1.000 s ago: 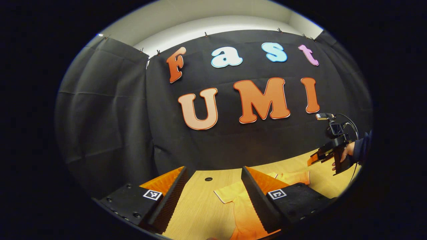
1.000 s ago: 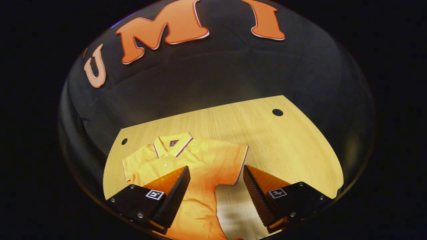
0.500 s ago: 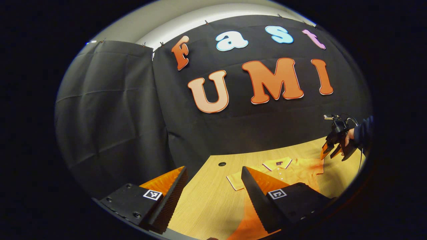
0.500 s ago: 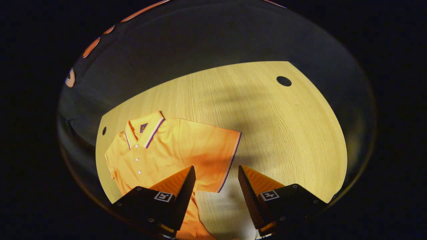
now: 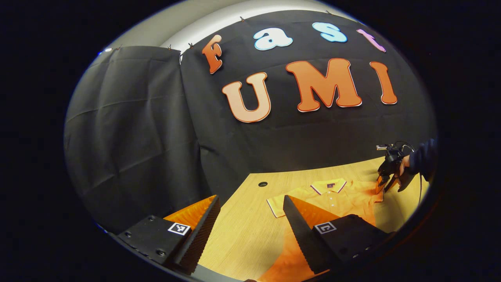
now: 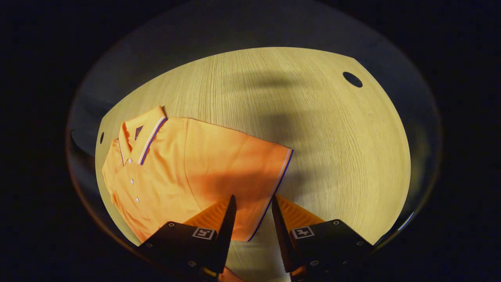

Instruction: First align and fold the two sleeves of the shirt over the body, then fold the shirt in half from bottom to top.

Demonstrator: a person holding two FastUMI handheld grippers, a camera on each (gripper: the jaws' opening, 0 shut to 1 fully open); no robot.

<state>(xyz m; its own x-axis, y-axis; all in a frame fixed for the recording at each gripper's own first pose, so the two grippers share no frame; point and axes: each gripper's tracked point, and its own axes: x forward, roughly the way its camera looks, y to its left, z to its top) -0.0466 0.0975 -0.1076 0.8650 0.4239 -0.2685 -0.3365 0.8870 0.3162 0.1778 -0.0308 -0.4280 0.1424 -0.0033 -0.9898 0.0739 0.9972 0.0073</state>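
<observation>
dim booth | overhead light on table [image 6: 332, 129] | soft shadows | fisheye edges bent

Shirt [image 6: 203, 164] flat on table [image 6: 332, 149], collar [image 6: 143, 133] toward booth wall [image 5: 137, 129].

Light wooden table [image 6: 321, 156] with 2 round holes [image 6: 352, 79], black cloth wall [image 5: 137, 137] behind.

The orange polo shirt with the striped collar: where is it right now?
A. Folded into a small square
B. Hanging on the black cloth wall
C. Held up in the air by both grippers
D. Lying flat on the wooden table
D. In the right gripper view the orange polo shirt lies spread out on the light wooden table, sleeve still unfolded, with the right gripper just above the sleeve's hem.
</observation>
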